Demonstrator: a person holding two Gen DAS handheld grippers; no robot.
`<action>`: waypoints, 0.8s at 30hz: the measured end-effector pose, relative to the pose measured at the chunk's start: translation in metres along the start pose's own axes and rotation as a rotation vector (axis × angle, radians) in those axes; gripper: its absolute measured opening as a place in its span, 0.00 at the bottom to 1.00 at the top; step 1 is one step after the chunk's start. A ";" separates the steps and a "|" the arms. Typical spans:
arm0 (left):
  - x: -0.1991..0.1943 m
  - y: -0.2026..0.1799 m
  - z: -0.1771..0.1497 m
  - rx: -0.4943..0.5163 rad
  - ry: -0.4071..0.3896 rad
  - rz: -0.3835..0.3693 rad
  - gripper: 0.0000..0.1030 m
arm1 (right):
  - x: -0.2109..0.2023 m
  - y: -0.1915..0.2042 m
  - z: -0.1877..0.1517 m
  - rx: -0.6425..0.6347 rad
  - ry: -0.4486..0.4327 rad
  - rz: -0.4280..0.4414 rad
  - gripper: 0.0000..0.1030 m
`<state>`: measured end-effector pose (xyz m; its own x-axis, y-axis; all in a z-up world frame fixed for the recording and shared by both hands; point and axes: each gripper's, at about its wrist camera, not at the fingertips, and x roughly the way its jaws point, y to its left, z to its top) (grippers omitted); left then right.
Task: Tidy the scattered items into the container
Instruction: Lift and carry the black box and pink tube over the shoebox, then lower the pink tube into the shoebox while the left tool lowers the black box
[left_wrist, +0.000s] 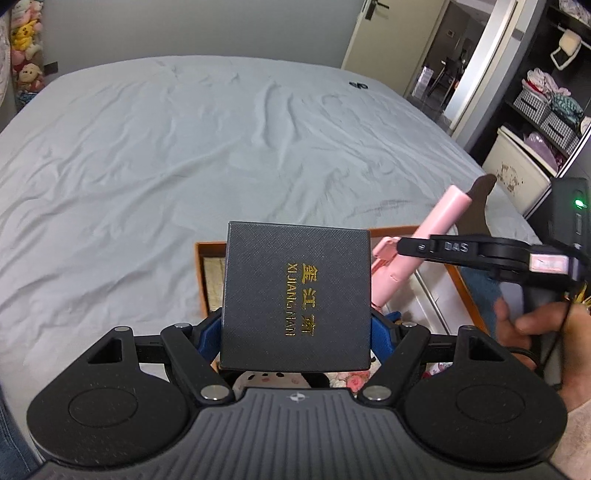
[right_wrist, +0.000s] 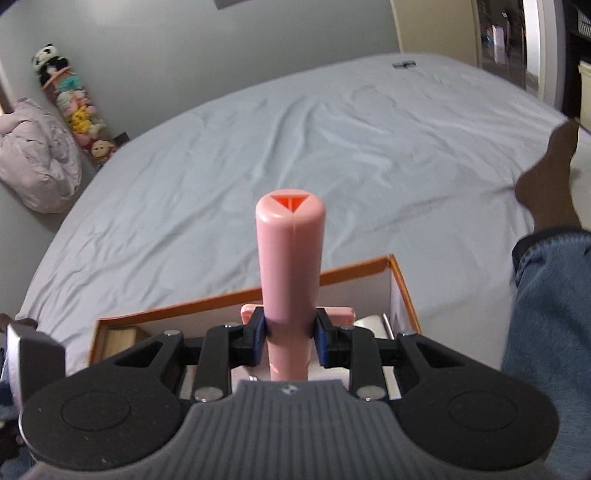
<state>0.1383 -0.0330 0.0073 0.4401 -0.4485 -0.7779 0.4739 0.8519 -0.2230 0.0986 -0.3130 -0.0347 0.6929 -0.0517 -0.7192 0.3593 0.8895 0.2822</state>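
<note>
The left gripper (left_wrist: 295, 328) pinches a dark box (left_wrist: 297, 295) between its jaws. The right gripper (right_wrist: 290, 338) clamps a pink stick (right_wrist: 290, 258). Both hang over the orange container (right_wrist: 354, 275) on the grey bed (left_wrist: 184, 147).

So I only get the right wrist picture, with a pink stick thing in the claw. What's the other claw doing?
Observer: The left gripper is shut on a dark box with gold lettering, which your view lacks.
Operator: Where is that box relative to the orange-edged container?
Observer: It hangs over the container's near left part, hiding much of the inside.
Operator: Is my pink thing just a stick?
Observer: No. From the left wrist view the pink item has a clamp-like piece near its lower end, and the right gripper grips it from the side.
</note>
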 end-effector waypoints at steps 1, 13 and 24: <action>0.003 -0.001 0.000 0.002 0.007 0.001 0.86 | 0.002 -0.008 -0.001 0.014 0.005 0.005 0.29; 0.028 -0.010 -0.002 0.020 0.069 -0.014 0.87 | 0.044 -0.037 -0.010 0.216 0.078 0.111 0.29; 0.048 -0.019 -0.003 0.048 0.099 -0.024 0.87 | 0.033 -0.026 -0.018 0.117 0.082 0.049 0.32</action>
<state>0.1489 -0.0698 -0.0277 0.3516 -0.4373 -0.8278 0.5205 0.8262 -0.2154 0.1007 -0.3300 -0.0775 0.6600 0.0321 -0.7506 0.3997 0.8309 0.3870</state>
